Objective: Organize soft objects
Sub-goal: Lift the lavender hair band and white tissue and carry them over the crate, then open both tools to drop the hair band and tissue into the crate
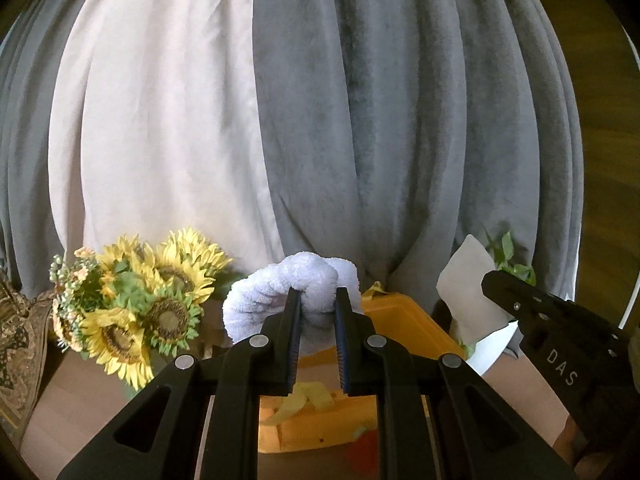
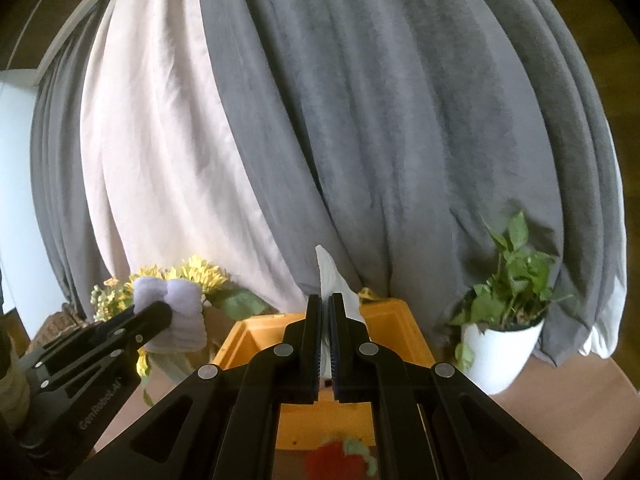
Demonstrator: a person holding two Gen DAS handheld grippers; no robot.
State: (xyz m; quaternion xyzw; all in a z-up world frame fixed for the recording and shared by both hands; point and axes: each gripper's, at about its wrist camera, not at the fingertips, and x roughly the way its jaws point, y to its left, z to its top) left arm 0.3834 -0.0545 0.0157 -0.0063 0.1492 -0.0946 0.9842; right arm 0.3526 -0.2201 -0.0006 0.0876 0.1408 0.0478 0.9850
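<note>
The left gripper (image 1: 318,300) has its fingers pinched onto a fluffy pale lavender towel (image 1: 288,284), bunched around their tips and held above the yellow bin (image 1: 404,320). The right gripper (image 2: 325,308) has its fingers nearly closed on a thin white cloth (image 2: 330,276) that sticks up past their tips, over the same bin. Sunflowers (image 1: 152,296) stand left of the left fingers.

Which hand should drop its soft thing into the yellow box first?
Probably the right. The right gripper, shut on the thin white cloth, is lined up with the yellow box. The left gripper holds the fluffy towel further left, near the sunflowers.
</note>
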